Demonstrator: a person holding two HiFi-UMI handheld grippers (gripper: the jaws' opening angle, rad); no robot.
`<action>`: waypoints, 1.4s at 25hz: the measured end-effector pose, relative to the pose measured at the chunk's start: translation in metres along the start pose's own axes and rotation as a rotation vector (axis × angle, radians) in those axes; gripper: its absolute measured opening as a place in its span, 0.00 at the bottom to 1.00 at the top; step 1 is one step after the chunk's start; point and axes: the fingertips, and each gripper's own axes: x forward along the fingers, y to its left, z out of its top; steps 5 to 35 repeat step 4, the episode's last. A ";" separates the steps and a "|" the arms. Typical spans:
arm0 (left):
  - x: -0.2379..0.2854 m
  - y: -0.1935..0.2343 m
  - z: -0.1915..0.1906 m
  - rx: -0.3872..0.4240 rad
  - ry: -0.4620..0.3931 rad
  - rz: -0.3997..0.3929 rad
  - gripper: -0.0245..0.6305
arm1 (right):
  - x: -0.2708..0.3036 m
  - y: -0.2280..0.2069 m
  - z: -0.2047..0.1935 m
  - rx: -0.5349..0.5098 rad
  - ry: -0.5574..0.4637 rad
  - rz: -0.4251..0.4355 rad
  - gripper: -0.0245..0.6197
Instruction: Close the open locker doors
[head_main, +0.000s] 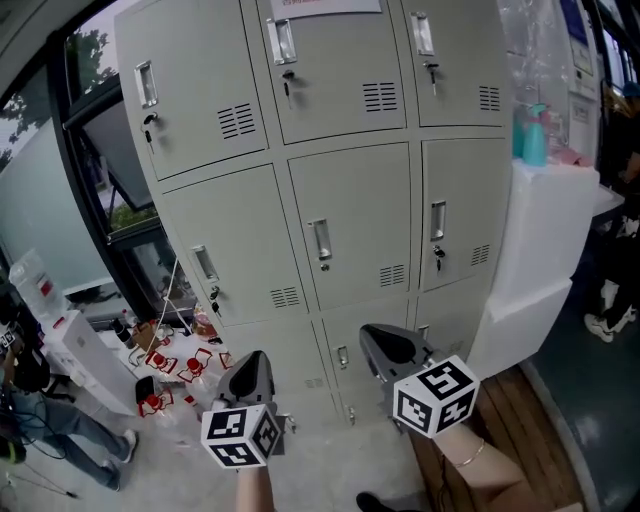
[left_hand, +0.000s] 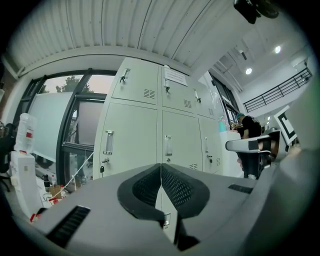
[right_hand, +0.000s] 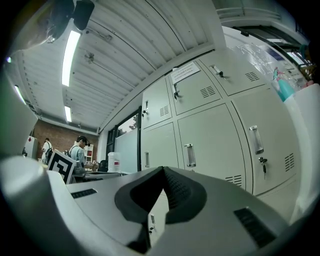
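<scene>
The lockers (head_main: 350, 220) fill the head view from 12 o'clock down to centre. Every door that shows sits flush, and none stands visibly open. The bottom row (head_main: 343, 352) is partly hidden behind the two grippers, so I judge that is the place to check first. The left gripper (head_main: 250, 378), at 7 o'clock, has its jaws pressed together on nothing. The right gripper (head_main: 388, 350), at 5 o'clock, is likewise closed and empty. Both point about level at the lockers, without touching them. Closed jaws make a good blunt pusher. For any door found ajar, press on its handle side, the 9 o'clock edge, away from the hinges. Follow through until the face lies flush with its neighbours.
</scene>
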 end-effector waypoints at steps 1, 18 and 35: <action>0.000 0.000 0.000 -0.001 0.001 0.000 0.07 | 0.000 0.000 -0.001 0.005 0.002 0.000 0.02; 0.000 -0.001 -0.001 -0.012 0.005 0.000 0.07 | -0.003 -0.002 -0.006 0.022 0.010 -0.008 0.02; 0.000 -0.001 -0.001 -0.012 0.005 0.000 0.07 | -0.003 -0.002 -0.006 0.022 0.010 -0.008 0.02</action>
